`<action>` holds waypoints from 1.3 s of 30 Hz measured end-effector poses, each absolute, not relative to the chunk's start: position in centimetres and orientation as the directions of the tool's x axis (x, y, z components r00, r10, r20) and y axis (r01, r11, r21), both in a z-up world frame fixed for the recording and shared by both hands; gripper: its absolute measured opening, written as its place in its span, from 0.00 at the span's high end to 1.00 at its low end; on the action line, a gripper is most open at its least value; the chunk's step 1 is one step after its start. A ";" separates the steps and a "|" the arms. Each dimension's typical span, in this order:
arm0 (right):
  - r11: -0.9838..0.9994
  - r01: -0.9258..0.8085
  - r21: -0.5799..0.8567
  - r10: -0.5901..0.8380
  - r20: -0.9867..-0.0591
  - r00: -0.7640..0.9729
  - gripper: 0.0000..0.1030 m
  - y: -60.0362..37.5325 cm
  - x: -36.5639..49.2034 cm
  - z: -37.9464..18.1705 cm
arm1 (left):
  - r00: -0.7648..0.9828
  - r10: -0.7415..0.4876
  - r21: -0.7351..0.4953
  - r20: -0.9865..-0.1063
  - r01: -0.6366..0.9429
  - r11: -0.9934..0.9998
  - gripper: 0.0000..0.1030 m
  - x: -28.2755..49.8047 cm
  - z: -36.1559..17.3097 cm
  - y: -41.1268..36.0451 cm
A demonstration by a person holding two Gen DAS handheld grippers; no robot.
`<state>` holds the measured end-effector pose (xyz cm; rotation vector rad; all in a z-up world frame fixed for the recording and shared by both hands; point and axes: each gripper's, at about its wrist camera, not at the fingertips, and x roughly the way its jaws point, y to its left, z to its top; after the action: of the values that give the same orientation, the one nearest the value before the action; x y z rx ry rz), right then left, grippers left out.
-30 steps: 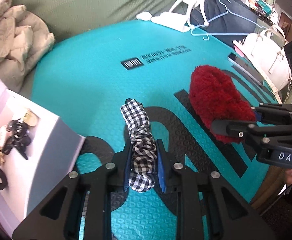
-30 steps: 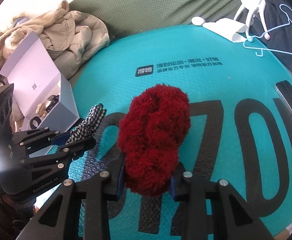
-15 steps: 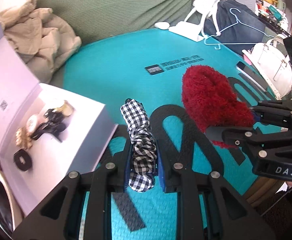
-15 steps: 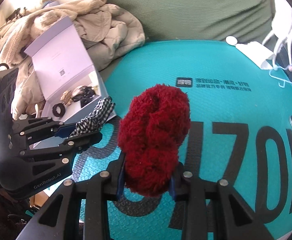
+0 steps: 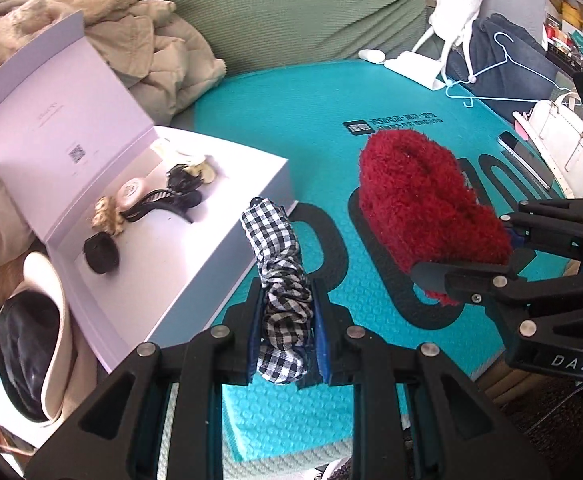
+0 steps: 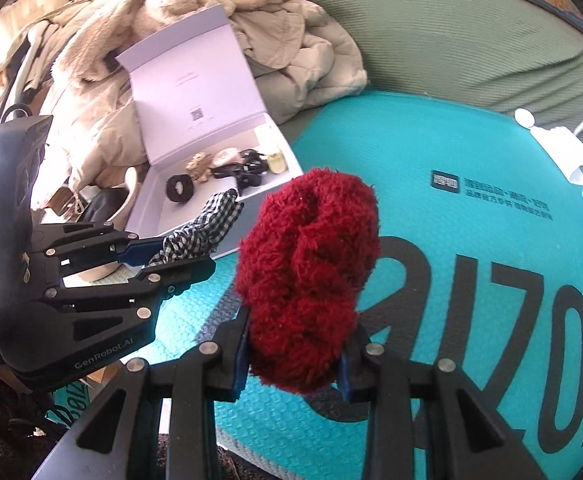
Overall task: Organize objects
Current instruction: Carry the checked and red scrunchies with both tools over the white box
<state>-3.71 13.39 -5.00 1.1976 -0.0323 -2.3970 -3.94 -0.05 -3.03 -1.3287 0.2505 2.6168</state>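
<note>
Both grippers are carrying their scrunchies from mid-mat toward the open box [image 5: 227,264] at its left edge; left gripper [image 5: 287,320] is clamping the checked scrunchie [image 5: 279,264], right gripper [image 6: 291,356] the red scrunchie [image 6: 311,276]; clearing the box wall before releasing seems wise

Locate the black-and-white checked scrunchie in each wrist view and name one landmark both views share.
Left wrist: checked scrunchie at lower centre, clamped in the left gripper.
Right wrist: it sits left of centre, sticking out of the left gripper.
Shared landmark: the open white box beside the teal mat.
</note>
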 end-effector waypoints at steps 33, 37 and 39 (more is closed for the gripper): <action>-0.754 0.634 0.173 -0.531 -0.729 -0.432 0.68 5.3 -7.7 -1.7 | -0.596 -0.054 0.079 -0.801 -0.016 -0.997 0.80 -6.3 -0.6 -8.8; -0.749 0.636 0.187 -0.540 -0.729 -0.421 0.68 4.9 -8.9 -1.9 | -0.596 -0.065 0.088 -0.800 -0.010 -0.996 0.80 -7.3 -0.6 -9.3; -0.747 0.636 0.192 -0.542 -0.730 -0.417 0.68 4.6 -9.5 -1.9 | -0.595 -0.066 0.088 -0.801 -0.008 -0.996 0.80 -7.9 -0.7 -9.6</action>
<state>-9.47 4.62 -1.93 1.0629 0.1485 -2.1743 -7.91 -9.61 -0.72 -1.4268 0.1301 2.8323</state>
